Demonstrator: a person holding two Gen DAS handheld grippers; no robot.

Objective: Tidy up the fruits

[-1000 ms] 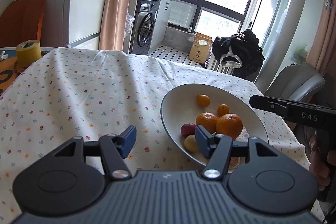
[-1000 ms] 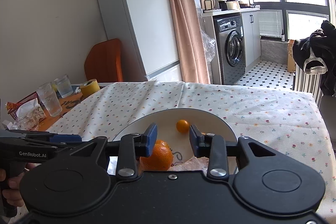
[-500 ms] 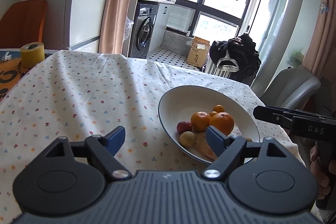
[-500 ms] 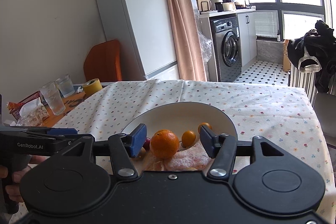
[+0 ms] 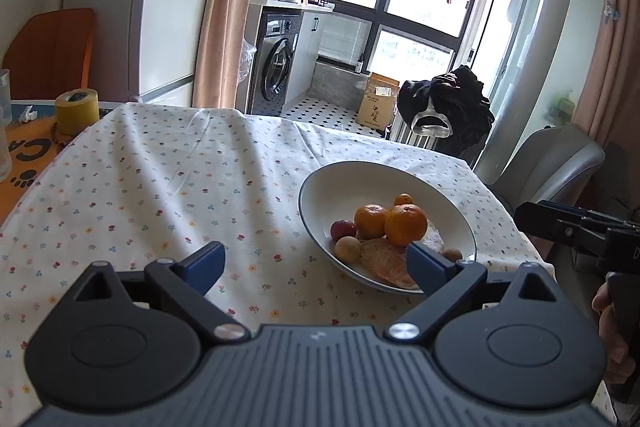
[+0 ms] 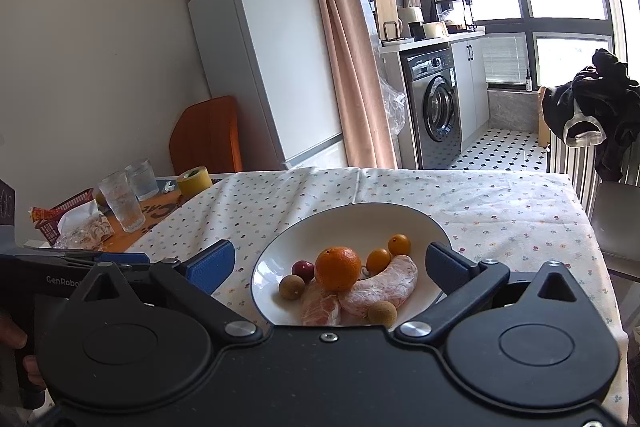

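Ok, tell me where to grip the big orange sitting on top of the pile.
Probably take the big orange across its widest middle, coming straight down from above. It sits on the peeled segments, its round sides exposed, while the small fruits crowd around low down.

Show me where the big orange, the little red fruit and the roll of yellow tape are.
big orange [image 6: 338, 267], right wrist view, middle of its peel.
little red fruit [image 6: 303, 268], right wrist view, centre of its visible skin.
roll of yellow tape [image 5: 77, 111], left wrist view, its outer side wall.
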